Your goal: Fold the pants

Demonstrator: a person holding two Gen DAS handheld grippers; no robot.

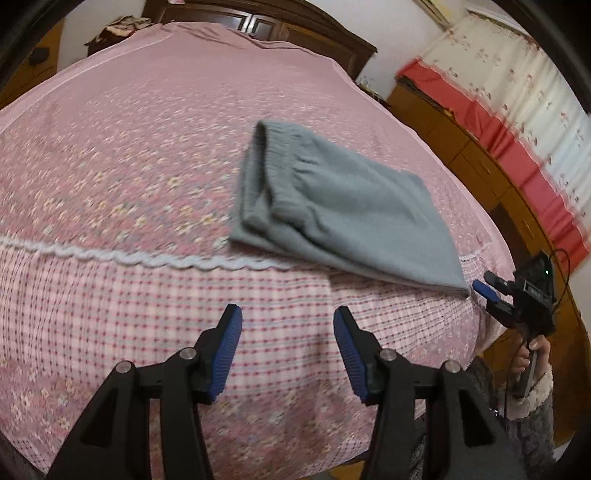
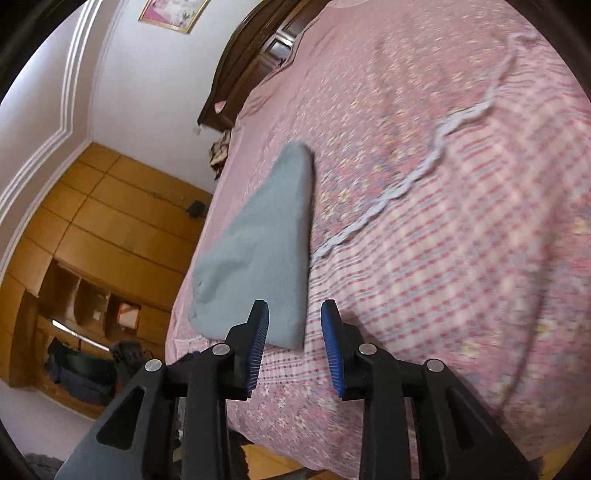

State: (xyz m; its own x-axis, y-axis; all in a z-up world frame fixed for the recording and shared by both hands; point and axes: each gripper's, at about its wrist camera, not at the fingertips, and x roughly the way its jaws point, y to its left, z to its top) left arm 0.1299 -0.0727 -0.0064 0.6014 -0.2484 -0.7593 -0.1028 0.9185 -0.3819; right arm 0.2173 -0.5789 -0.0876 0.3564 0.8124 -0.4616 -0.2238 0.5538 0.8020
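Grey pants (image 1: 343,206) lie folded into a compact stack on the pink floral bedspread (image 1: 129,147), elastic waistband toward the headboard. My left gripper (image 1: 288,317) hovers open over the checked part of the cover, short of the pants, with nothing between its blue pads. At the right edge a hand (image 1: 532,354) holds my right gripper (image 1: 489,297), its tips just off the pants' near corner. In the right wrist view the pants (image 2: 258,240) stretch away, and my right gripper (image 2: 294,308) stands open. The near corner lies in the gap, with neither pad pressing on it.
A dark wooden headboard (image 1: 258,22) closes the far end of the bed, and a clothing heap (image 1: 125,27) sits at its corner. Wooden cabinets (image 1: 461,147) under a red and white curtain (image 1: 517,110) line one side. A wardrobe with open shelves (image 2: 110,221) stands beyond the bed edge.
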